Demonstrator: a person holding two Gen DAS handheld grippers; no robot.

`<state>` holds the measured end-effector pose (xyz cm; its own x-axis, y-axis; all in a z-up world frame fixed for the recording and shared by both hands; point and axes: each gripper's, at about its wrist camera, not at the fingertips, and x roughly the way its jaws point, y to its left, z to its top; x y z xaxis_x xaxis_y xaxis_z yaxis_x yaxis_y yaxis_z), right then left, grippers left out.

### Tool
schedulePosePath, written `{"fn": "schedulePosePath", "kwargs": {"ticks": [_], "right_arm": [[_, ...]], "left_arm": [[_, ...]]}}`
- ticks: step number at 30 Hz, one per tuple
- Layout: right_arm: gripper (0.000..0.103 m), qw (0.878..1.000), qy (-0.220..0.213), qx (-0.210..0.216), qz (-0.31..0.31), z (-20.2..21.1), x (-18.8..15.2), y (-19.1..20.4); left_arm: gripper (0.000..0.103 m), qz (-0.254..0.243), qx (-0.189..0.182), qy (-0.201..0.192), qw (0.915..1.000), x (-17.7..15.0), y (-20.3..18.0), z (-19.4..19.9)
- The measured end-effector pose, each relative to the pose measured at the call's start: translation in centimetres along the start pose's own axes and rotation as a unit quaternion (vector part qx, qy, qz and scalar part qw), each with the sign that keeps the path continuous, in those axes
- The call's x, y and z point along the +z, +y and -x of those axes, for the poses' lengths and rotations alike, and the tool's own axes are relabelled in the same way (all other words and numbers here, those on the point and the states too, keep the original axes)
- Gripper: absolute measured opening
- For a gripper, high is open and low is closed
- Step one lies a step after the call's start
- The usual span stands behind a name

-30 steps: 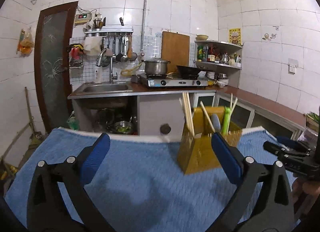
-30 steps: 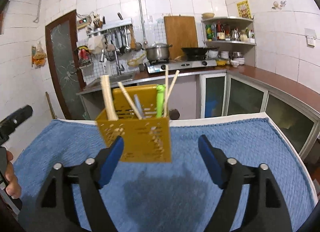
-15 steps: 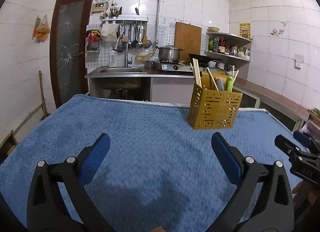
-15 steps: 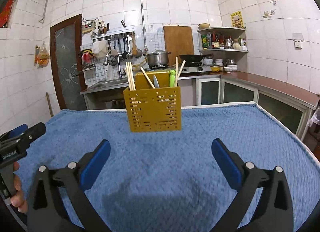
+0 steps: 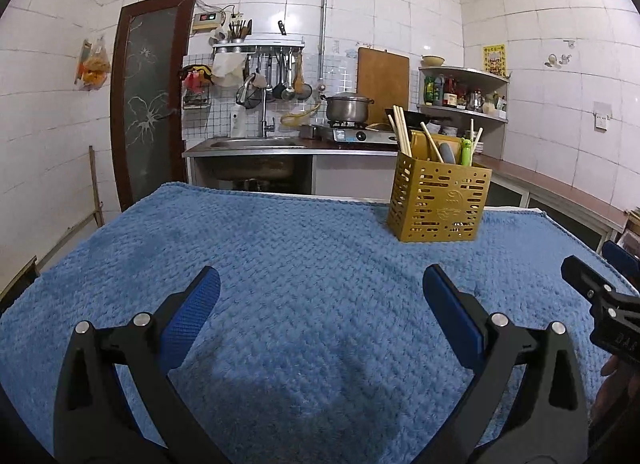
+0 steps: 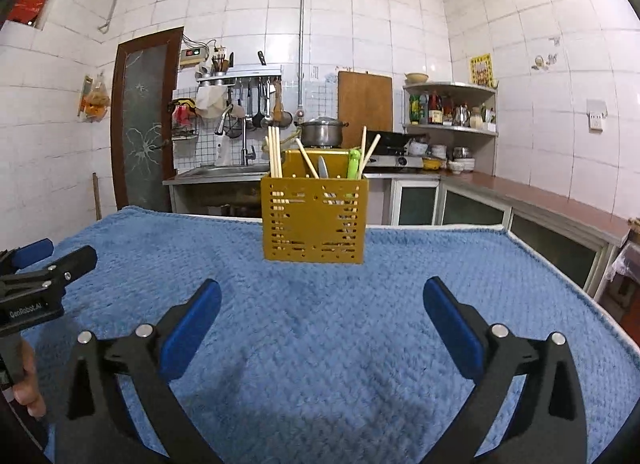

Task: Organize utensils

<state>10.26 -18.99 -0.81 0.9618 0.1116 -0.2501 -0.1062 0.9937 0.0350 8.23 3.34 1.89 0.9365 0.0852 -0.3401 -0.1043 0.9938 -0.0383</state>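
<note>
**Both grippers spread wide, holder ahead**

Left wrist view: the left gripper (image 5: 320, 296) has its blue-padded jaws spread apart over the blue knitted cloth (image 5: 280, 264), nothing between them — the perforated mustard-yellow plastic utensil holder (image 5: 438, 204) stands upright ahead and to the right, well apart.

Right wrist view: the right gripper (image 6: 322, 300) is likewise wide open and empty — the holder, with wooden chopsticks (image 6: 274, 152), stands straight ahead.

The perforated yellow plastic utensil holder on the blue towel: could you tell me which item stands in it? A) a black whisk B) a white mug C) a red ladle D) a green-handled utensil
D: among wooden chopsticks in the perforated yellow plastic utensil holder, a green-handled utensil stands upright; no ladle, whisk or mug is inside.
</note>
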Motion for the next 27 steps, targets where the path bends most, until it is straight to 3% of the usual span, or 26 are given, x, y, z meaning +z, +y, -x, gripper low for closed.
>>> {"fn": "schedulePosePath", "kwargs": {"ticks": [9,27], "right_arm": [[0.099,0.999,0.018,-0.016,-0.034,-0.7,-0.2,-1.3],[0.099,0.999,0.031,-0.021,-0.021,-1.4,-0.3,-0.5]], "left_arm": [[0.098,-0.02,-0.006,0.01,0.9997,-0.1,-0.8,-0.6],[0.098,-0.034,-0.013,0.041,0.9985,-0.2,-1.5,-1.9]]}}
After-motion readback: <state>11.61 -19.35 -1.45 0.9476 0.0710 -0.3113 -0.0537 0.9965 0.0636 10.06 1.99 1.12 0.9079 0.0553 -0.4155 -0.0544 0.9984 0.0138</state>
